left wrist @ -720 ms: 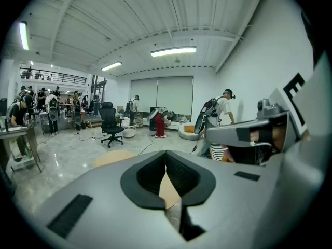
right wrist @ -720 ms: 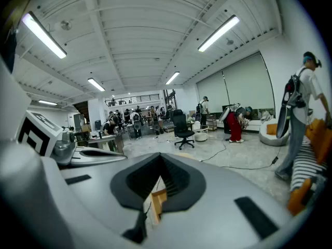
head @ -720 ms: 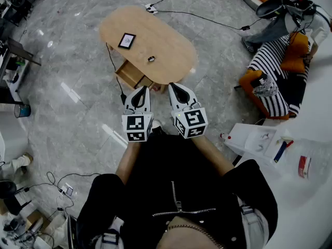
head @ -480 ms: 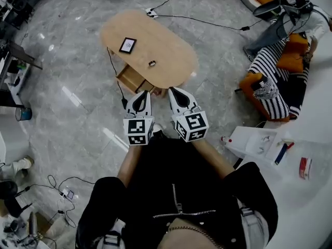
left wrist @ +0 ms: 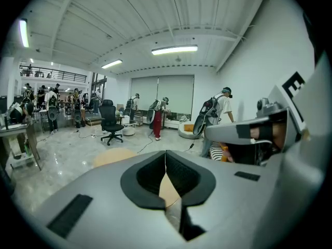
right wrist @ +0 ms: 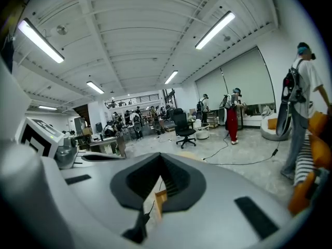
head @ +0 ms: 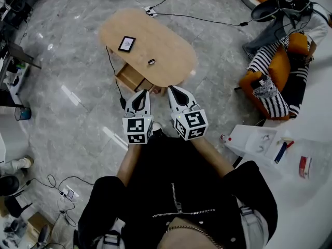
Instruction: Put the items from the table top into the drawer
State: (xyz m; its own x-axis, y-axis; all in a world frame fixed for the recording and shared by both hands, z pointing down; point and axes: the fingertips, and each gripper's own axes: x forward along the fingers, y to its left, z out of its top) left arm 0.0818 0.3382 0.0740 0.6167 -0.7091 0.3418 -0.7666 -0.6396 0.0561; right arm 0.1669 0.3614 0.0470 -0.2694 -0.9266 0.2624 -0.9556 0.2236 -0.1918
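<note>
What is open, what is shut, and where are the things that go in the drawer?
drawer: open, pulled out from under the table top.
left gripper: jaws shut, empty.
right gripper: jaws shut, empty.
black-framed square: lying flat on the table top, not in the drawer.
small dark item: on the table top, not in the drawer.

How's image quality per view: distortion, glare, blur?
Head view: fisheye bend, bright glare streaks on the floor, table in focus. Left gripper view: round black border, ceiling lamp blown out. Right gripper view: same border, same blown-out lighting.
</note>
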